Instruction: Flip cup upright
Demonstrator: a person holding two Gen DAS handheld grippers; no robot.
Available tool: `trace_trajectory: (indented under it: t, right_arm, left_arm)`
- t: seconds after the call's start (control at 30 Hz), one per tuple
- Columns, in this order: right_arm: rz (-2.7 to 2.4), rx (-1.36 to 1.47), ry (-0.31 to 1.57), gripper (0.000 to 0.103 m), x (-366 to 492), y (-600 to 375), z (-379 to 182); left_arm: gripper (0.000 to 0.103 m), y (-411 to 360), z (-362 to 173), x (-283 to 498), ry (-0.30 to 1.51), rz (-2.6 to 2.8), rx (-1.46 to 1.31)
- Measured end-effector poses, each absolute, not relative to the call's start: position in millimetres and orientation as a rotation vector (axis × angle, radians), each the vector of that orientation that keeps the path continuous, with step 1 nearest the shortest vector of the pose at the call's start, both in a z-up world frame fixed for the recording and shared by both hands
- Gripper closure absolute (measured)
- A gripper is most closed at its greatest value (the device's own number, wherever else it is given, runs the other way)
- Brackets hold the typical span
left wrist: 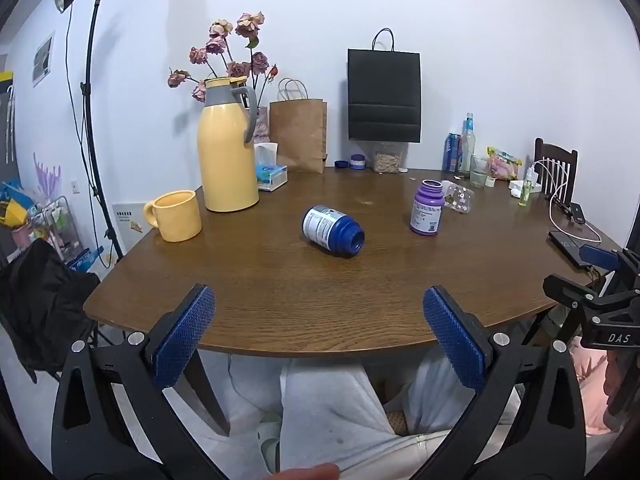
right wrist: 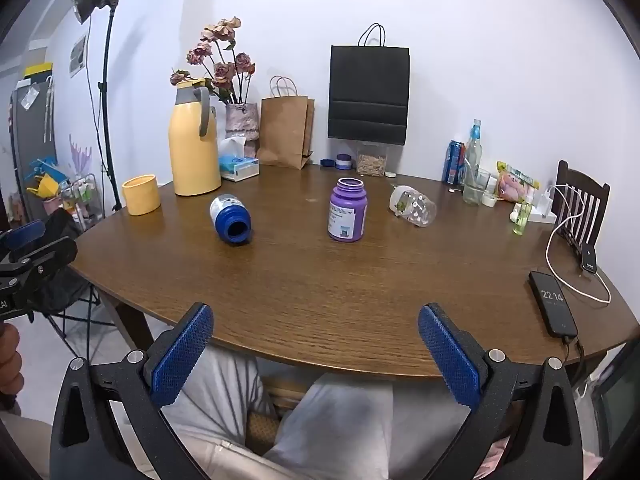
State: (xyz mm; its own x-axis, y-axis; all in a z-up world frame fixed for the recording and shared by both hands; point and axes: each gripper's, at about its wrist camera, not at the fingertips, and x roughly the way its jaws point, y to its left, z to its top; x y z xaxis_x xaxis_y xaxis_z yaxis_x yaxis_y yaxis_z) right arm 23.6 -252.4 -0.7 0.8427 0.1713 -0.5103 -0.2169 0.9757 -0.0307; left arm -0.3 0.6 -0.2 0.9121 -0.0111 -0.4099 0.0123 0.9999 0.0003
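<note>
A blue bottle-shaped cup (left wrist: 333, 231) lies on its side on the brown table (left wrist: 320, 300), open mouth toward me; it also shows in the right wrist view (right wrist: 231, 219). A purple one (left wrist: 427, 207) stands upright to its right, also in the right wrist view (right wrist: 347, 210). A clear one (right wrist: 414, 205) lies on its side further right. My left gripper (left wrist: 320, 336) is open and empty, back from the table's near edge. My right gripper (right wrist: 316, 356) is open and empty, also short of the near edge.
A yellow mug (left wrist: 175, 216) and yellow thermos (left wrist: 228, 148) stand at the left. Paper bags (left wrist: 298, 134), a tissue box and bottles (right wrist: 472, 164) line the far edge. A phone (right wrist: 553, 304) with cable lies at the right edge. A light stand (left wrist: 92, 120) is left of the table.
</note>
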Motion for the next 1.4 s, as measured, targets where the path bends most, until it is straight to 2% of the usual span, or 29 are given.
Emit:
trace_trajectory:
  t: [1.4]
  right_arm:
    - [0.249, -0.097, 0.489, 0.000, 25, -244, 3]
  left_arm:
    - [0.000, 1, 0, -1, 0.428, -0.011, -0.010]
